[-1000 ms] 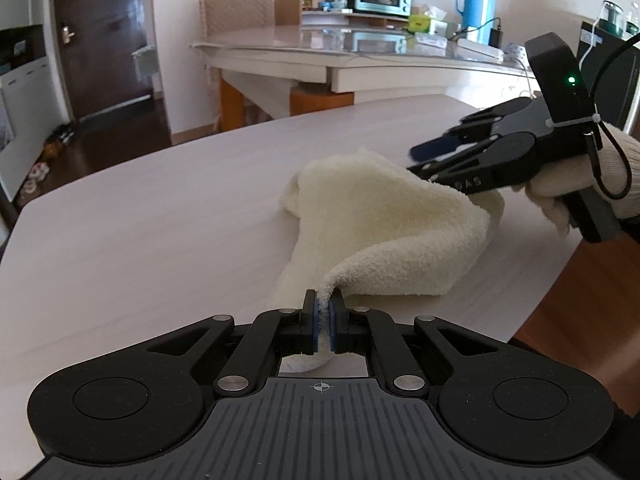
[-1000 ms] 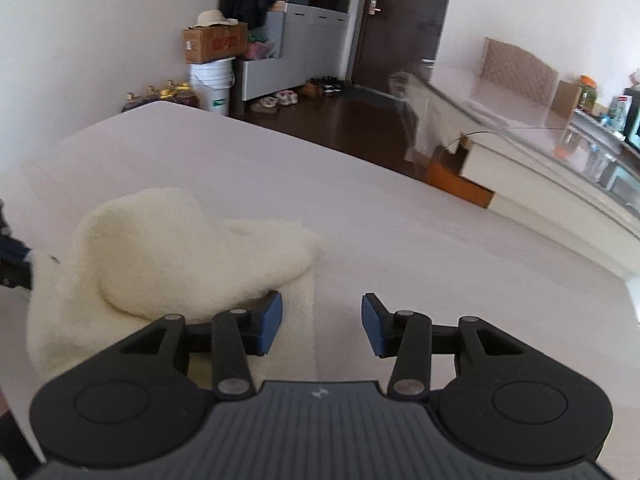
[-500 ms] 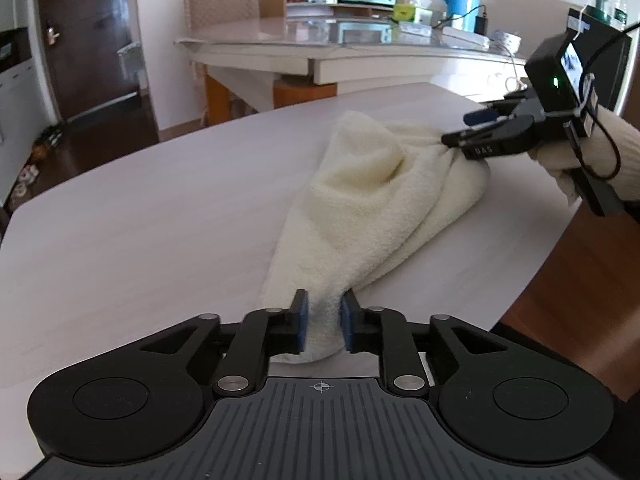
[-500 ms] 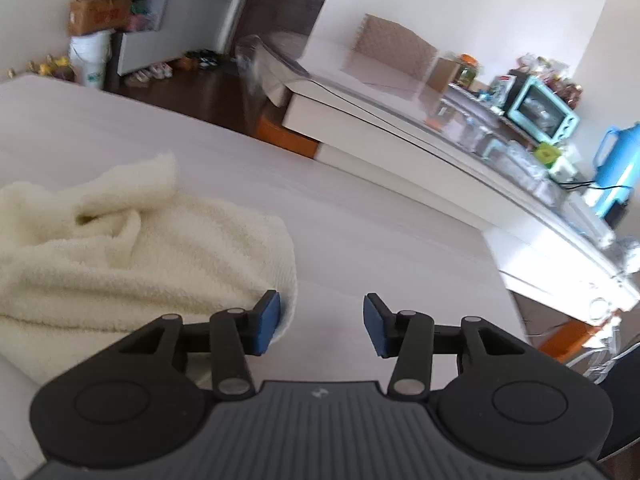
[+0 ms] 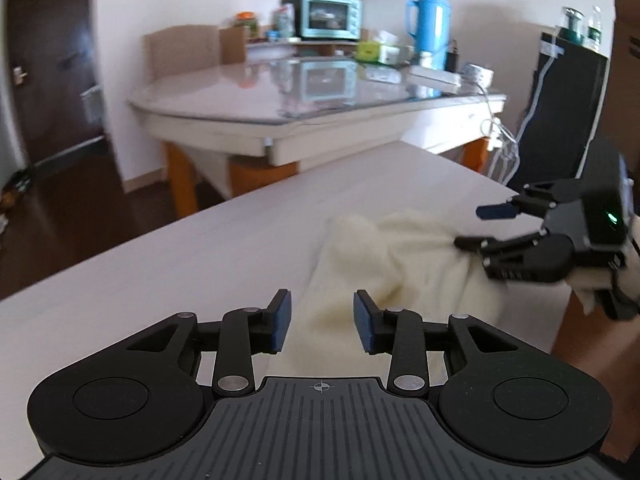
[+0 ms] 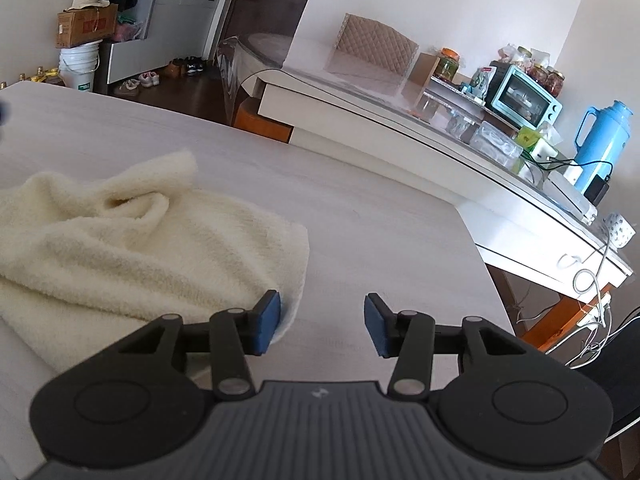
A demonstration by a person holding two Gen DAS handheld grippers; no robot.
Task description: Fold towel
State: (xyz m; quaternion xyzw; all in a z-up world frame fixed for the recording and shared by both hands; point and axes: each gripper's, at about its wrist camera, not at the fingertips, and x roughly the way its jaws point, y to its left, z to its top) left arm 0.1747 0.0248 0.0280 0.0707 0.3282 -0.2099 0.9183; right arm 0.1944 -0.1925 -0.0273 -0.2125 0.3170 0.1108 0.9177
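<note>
A cream fluffy towel (image 5: 404,268) lies crumpled on the pale wooden table (image 5: 200,256); it also shows in the right wrist view (image 6: 132,248). My left gripper (image 5: 322,322) is open, its jaws spread just above the towel's near end, holding nothing. My right gripper (image 6: 318,322) is open and empty, its left pad touching the towel's right corner. In the left wrist view the right gripper (image 5: 486,226) sits at the towel's far right edge.
The table's right edge (image 6: 492,276) drops off close to my right gripper. A second glass-topped table (image 5: 320,92) stands behind with a teal oven (image 5: 330,20), a blue thermos (image 5: 430,26) and cables. A black chair (image 5: 568,108) stands at right.
My left gripper was shut on the towel's corner and has opened and let it go. The towel has dropped flatter onto the table. The right gripper stayed open at the towel's right edge.
</note>
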